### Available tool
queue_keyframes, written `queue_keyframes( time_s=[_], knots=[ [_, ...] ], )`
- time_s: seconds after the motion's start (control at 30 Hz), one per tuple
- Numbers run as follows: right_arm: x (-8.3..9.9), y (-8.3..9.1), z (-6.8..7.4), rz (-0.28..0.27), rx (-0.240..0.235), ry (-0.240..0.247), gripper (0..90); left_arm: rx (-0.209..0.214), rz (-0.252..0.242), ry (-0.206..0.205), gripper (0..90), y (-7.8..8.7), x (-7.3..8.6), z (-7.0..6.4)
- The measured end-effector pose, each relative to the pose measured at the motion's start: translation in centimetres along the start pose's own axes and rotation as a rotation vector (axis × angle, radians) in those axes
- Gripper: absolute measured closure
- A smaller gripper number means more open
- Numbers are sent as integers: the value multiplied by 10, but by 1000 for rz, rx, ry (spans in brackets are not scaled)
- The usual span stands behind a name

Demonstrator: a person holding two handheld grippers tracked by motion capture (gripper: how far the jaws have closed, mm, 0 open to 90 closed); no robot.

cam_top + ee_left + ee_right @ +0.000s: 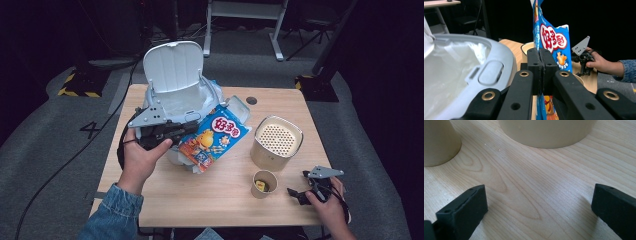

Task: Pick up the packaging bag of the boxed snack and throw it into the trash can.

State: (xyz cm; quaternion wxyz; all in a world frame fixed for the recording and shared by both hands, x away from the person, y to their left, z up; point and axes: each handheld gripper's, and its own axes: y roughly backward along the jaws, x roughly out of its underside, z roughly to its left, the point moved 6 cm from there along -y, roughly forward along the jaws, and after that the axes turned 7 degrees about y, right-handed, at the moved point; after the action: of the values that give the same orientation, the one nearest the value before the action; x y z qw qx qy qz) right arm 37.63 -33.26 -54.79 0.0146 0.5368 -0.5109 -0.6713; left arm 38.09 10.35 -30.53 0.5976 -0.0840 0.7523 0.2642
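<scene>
Seen along the left hand-held gripper: jaws pressed together on the blue snack bag, held upright beside the open grey bin. From above, bag against bin's front, mid-desk. Right hand-held gripper spread wide over bare wood, near cup and perforated canister, close to desk's right edge.
</scene>
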Motion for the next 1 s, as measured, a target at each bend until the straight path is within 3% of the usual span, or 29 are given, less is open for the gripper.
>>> queue_keyframes(
  time_s=[0.23,1.0],
  knots=[
    [0,0,0,0,0,-1,7,-4,-13,-18,883,2,-21,3],
    [0,0,0,-1,0,-1,7,-67,-175,5,884,11,-84,14]
  ],
)
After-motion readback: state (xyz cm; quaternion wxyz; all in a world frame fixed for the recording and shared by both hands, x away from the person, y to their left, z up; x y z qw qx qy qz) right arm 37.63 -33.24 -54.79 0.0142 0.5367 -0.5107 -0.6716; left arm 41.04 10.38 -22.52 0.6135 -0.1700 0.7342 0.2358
